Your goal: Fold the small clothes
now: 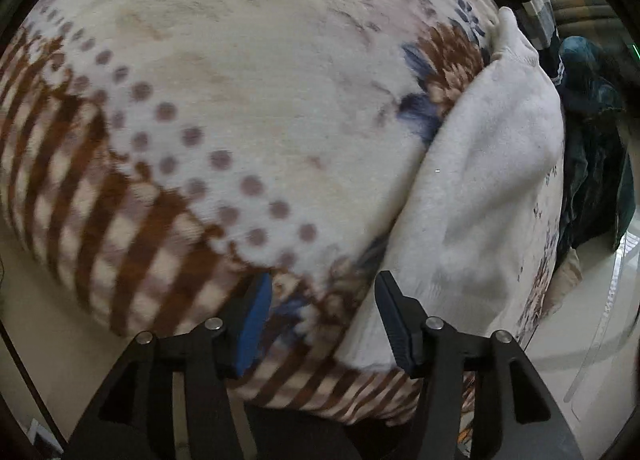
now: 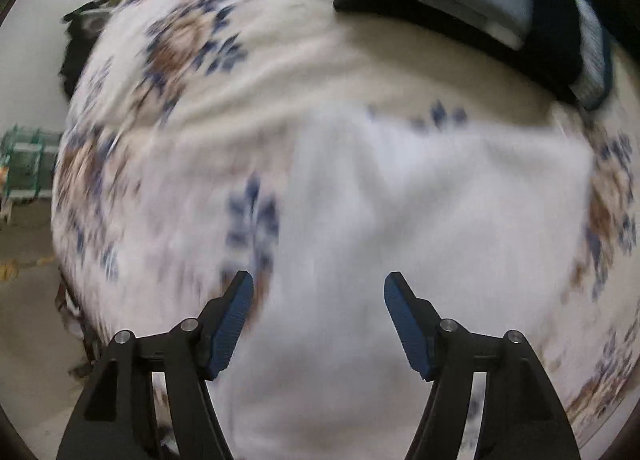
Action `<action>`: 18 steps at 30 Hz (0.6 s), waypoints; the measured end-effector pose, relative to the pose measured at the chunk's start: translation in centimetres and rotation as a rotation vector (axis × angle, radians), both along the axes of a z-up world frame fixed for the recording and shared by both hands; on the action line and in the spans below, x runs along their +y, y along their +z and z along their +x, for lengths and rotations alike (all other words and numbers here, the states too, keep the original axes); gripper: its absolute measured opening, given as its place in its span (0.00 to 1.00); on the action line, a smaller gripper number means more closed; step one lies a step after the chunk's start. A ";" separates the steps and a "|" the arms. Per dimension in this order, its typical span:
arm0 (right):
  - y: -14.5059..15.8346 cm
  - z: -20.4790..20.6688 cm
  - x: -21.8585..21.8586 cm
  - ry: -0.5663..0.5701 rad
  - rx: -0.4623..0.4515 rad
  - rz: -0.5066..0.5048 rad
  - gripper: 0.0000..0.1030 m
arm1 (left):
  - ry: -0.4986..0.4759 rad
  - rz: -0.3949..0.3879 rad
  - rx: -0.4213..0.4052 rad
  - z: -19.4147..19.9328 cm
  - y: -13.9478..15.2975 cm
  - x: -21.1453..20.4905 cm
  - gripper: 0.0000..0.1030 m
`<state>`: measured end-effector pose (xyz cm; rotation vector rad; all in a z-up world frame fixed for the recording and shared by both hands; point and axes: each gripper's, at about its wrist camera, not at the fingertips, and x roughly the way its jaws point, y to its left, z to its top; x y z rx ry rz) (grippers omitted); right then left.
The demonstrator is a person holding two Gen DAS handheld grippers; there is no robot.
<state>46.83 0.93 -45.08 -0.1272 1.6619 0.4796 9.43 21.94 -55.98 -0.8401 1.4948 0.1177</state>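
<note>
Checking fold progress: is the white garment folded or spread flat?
Cannot tell for certain. The white garment lies on the patterned blanket, released, with a soft rounded edge that suggests a fold, but blur hides any layers.

soft, even indoor light, no glare or hard shadows. motion blur smears both views, the right more. fisheye edges curve and darken.

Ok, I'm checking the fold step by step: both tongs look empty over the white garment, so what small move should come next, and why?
Probably lower the right tongs onto the near part of the white garment and close on it. Both tongs are open and hold nothing; the left tongs sit over the patterned blanket, beside the garment rather than on it. The garment's edge is blurred, so aim carefully.
</note>
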 end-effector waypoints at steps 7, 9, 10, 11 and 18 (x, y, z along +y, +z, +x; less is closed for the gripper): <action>-1.3 -17.4 -13.1 -0.167 0.204 -0.042 0.68 | -0.138 0.005 0.008 2.5 0.5 -3.7 0.50; -3.7 -23.0 -17.3 -0.289 0.284 -0.045 0.68 | -0.188 0.015 0.022 3.2 -0.1 -5.5 0.50; -4.6 -24.6 -18.5 -0.334 0.301 -0.042 0.68 | -0.229 0.038 0.040 3.3 -0.8 -6.6 0.50; -6.1 -27.0 -20.4 -0.421 0.336 -0.020 0.68 | -0.256 0.056 0.054 3.5 -1.3 -7.4 0.50; -10.3 -34.3 -24.2 -0.729 0.283 0.168 0.05 | -0.340 0.159 -0.004 3.3 -1.3 -9.7 0.07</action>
